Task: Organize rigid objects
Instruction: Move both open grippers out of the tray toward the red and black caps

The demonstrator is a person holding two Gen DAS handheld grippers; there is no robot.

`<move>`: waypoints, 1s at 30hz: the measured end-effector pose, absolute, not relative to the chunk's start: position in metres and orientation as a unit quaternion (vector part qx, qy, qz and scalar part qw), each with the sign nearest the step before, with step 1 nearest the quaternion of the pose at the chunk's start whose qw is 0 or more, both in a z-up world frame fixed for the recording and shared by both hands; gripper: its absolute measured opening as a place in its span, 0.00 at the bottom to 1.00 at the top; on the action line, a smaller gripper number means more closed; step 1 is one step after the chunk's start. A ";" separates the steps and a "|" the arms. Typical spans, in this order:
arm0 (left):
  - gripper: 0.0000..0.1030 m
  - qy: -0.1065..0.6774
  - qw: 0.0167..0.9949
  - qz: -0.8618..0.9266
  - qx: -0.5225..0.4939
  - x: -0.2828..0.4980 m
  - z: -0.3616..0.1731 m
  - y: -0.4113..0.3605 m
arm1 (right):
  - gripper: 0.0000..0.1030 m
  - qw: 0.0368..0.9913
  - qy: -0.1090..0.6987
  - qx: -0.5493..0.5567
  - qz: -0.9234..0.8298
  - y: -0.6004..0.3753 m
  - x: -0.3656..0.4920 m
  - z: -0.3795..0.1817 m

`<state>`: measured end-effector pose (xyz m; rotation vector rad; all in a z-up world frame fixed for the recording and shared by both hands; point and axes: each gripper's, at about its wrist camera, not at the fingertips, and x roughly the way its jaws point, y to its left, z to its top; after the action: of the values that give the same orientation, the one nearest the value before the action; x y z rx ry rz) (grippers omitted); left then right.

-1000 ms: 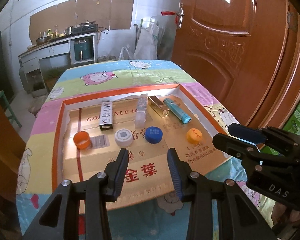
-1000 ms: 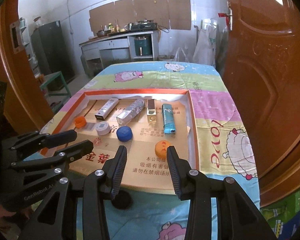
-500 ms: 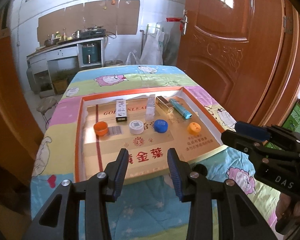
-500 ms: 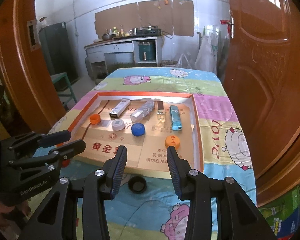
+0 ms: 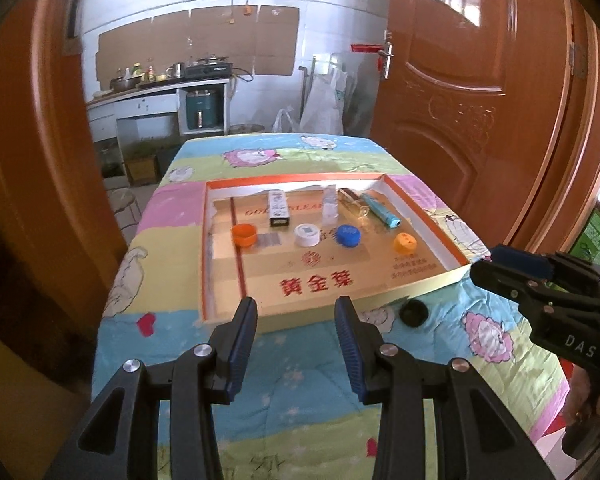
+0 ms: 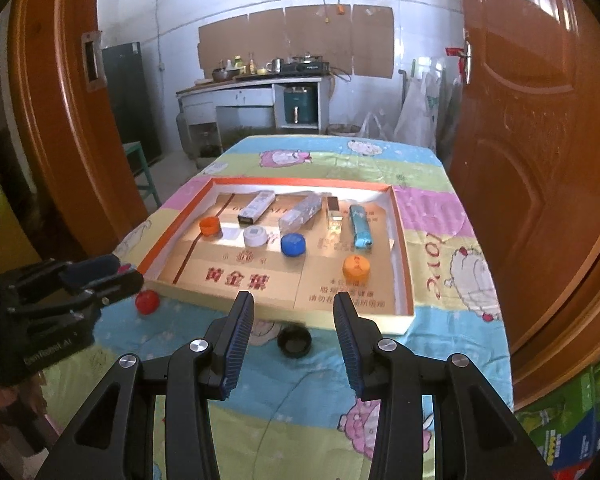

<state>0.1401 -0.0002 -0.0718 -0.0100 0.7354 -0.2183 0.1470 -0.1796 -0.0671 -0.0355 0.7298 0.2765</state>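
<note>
A shallow cardboard tray (image 5: 428, 280) with an orange rim lies on the bench (image 6: 460, 248), which is draped in a pastel cartoon-print cloth. Inside the tray, a far row holds a white slim box (image 6: 257, 208), a clear plastic bottle (image 6: 300, 213) lying down, a gold lighter (image 6: 333, 213) and a teal lighter (image 6: 359, 227). A nearer row holds an open orange cap (image 6: 210, 226), a white cap (image 6: 255, 236), a blue cap (image 6: 293, 245) and, nearer and to the right, an orange lid (image 6: 356, 267). Outside the tray, on the cloth just beside its near wall, sit a black cap (image 6: 294, 341) and, to the left, a red cap (image 6: 147, 301).

The left claw (image 5: 296, 322) and the right claw (image 6: 294, 320) hang over the near edge of the bench, each with jaws moderately apart and nothing between them.

Orange-brown wooden doors (image 6: 540, 140) flank the bench. Beyond it stand a white tiled wall with cardboard sheets (image 6: 300, 46), a kitchen counter (image 6: 252, 92) carrying pots and bottles, and a dark cabinet (image 6: 126, 96) at far left.
</note>
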 end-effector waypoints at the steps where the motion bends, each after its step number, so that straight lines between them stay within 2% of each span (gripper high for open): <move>1: 0.39 0.359 0.927 -0.104 -0.006 0.138 -0.073 0.002 | 0.41 0.924 0.358 -0.018 0.136 -0.179 0.145 -0.069; 11: 0.39 0.380 0.921 -0.087 -0.020 0.126 -0.094 0.028 | 0.42 0.909 0.393 -0.011 0.139 -0.175 0.143 -0.105; 14: 0.39 0.388 0.918 -0.082 -0.023 0.127 -0.102 0.033 | 0.53 0.902 0.410 -0.002 0.137 -0.174 0.152 -0.121; 30: 0.39 0.411 0.908 -0.073 -0.033 0.143 -0.125 0.044 | 0.53 0.889 0.439 -0.016 0.127 -0.160 0.193 -0.153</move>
<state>0.1428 0.0443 -0.1254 -0.0690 0.8484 -0.1501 0.1928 -0.1597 -0.1528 -0.0338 0.9118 0.2630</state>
